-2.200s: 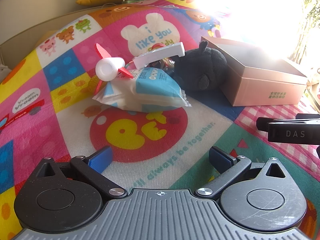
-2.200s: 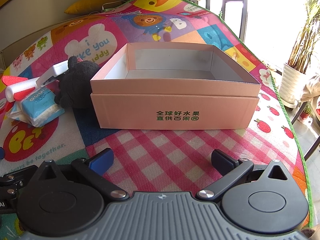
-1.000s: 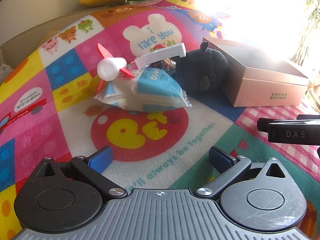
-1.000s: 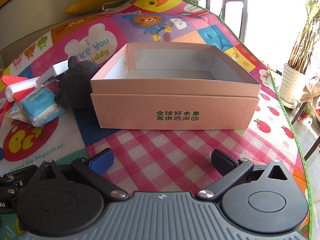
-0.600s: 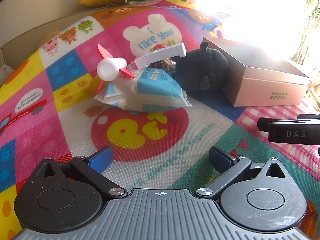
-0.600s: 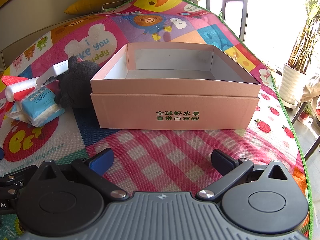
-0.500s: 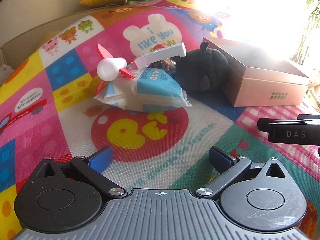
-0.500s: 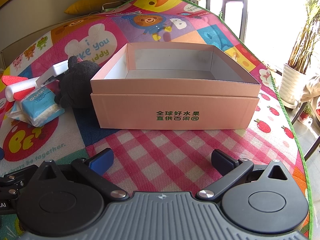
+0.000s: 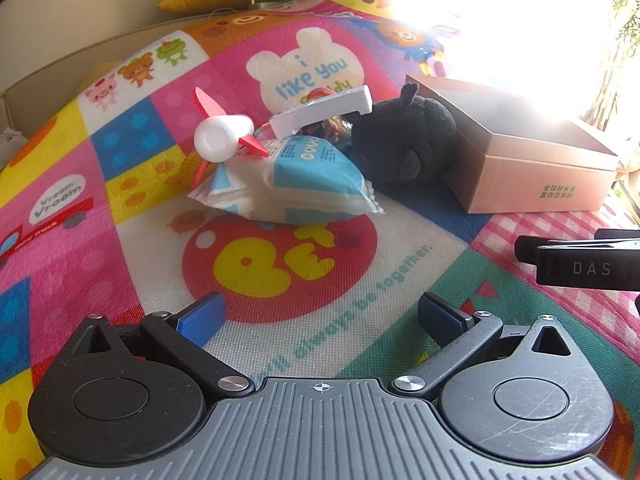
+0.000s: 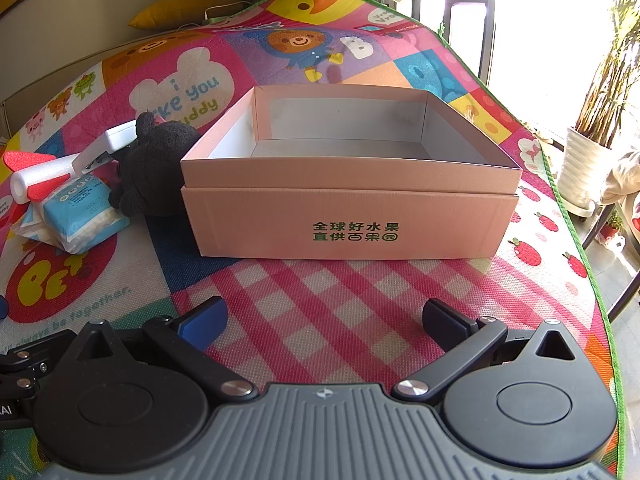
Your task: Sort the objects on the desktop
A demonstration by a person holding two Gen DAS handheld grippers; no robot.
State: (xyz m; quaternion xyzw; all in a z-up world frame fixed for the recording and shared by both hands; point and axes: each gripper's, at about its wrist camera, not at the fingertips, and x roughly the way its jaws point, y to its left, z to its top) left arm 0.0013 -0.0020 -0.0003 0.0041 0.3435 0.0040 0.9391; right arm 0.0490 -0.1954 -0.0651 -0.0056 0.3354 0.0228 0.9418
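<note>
Pink open-topped cardboard box sits mid-mat, interior bare, green print on its front wall. Black plush toy touches the box's left side; beside it, a blue-and-white tissue pack, a white foam rocket with red fins, a white stapler. Left gripper and right gripper: fingers spread wide, holding nothing, bare patterned play mat between them and the objects. Potted plant stands past the mat's green-trimmed right edge.
</note>
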